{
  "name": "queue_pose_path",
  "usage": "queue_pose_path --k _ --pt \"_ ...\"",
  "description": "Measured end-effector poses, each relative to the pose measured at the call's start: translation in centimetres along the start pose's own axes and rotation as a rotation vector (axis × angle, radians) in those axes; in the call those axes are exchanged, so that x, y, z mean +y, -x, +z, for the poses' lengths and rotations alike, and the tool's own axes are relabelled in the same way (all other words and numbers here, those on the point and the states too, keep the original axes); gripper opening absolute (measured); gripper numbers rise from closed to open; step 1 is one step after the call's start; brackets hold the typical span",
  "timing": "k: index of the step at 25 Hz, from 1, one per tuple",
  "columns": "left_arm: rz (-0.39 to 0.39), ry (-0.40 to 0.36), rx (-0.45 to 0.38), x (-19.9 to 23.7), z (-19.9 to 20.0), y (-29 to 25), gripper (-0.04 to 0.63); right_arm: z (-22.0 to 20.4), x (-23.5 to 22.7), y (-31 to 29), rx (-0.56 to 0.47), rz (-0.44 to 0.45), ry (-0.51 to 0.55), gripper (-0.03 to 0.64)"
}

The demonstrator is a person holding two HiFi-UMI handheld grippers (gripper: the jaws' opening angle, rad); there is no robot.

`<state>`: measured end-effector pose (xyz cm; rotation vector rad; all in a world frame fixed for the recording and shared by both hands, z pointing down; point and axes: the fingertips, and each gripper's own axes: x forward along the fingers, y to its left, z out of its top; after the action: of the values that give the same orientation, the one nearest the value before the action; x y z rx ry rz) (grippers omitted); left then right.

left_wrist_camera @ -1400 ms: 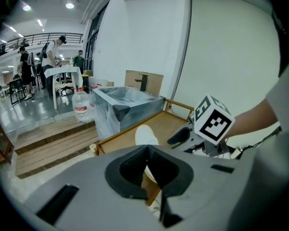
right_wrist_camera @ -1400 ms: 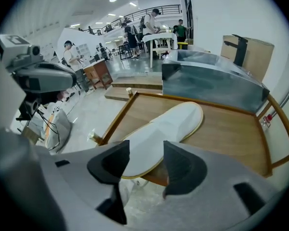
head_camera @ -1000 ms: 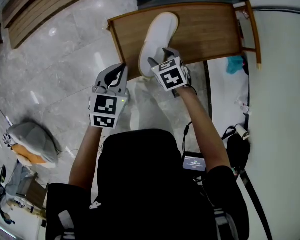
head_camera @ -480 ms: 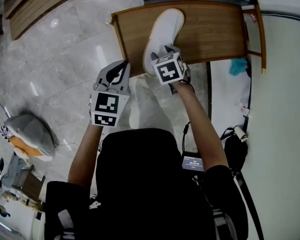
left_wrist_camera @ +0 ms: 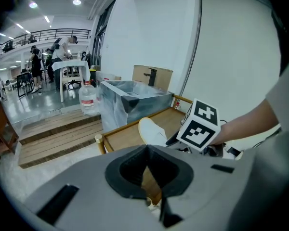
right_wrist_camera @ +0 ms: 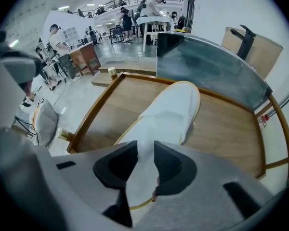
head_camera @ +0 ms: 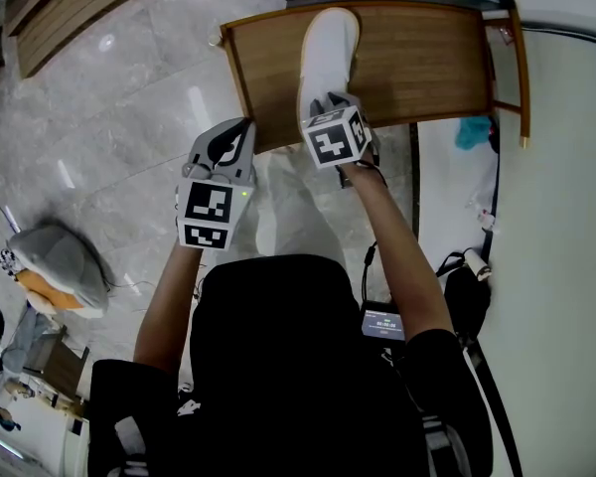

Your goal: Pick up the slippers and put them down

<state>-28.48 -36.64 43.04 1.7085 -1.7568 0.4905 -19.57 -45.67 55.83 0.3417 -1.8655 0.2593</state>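
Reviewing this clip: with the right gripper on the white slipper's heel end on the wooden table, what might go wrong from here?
1. The right gripper has just been closing its jaws on only the soft heel end of the slipper. The long toe part lies unsupported, so it may sag or slip out when lifted.
2. The table has a raised rim; a drooping toe might catch on it.
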Motion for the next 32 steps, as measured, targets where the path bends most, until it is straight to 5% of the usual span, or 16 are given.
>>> queue_pose_path --k 6,32 --pt "-0.012 -0.002 -0.002 0.0 0.3 -0.5 0.005 -0.3 -1.5 0.0 0.003 -0.058 -0.023 0.026" --pt "-0.037 -0.04 -0.025 -0.4 2.0 0.4 0.005 0.1 -2.6 4.4 -0.069 -0.094 -0.095 0.005"
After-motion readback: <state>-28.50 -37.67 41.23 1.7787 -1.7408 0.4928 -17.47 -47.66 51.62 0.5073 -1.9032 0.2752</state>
